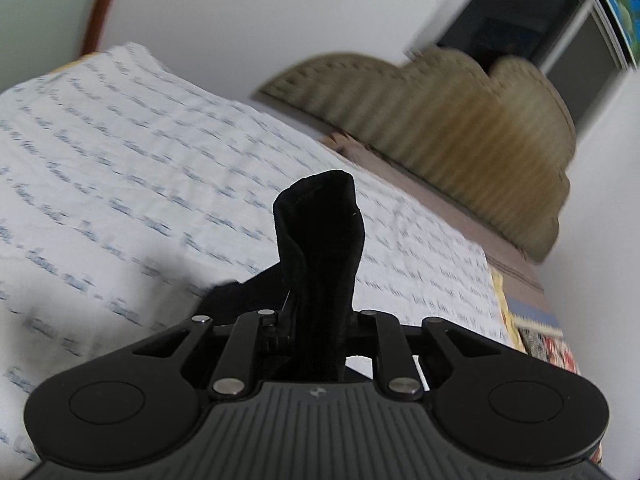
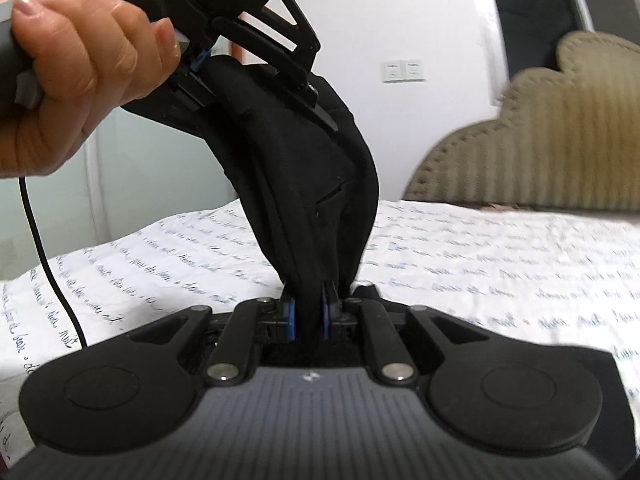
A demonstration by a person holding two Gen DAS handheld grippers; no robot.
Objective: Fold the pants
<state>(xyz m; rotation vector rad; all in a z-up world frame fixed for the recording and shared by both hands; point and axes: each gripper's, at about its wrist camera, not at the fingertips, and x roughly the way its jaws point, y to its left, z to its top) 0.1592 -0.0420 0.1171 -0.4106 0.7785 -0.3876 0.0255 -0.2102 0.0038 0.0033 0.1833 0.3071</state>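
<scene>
I've got both sets of jaws clamped narrow on the black pants [image 2: 320, 168], cloth bunched between the right gripper [image 2: 311, 316] and the left gripper [image 1: 316, 312], lifted above the bed [image 1: 120, 152], so I'd keep tension even and lay it flat.

pants [image 2: 320, 168] above sheet [image 2: 480, 264], headboard [image 2: 560, 128] behind

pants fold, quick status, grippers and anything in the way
Left gripper shut on the black pants. Right gripper shut on them too, cloth bunched between the two, lifted over the bed sheet. Nothing in the way.
</scene>
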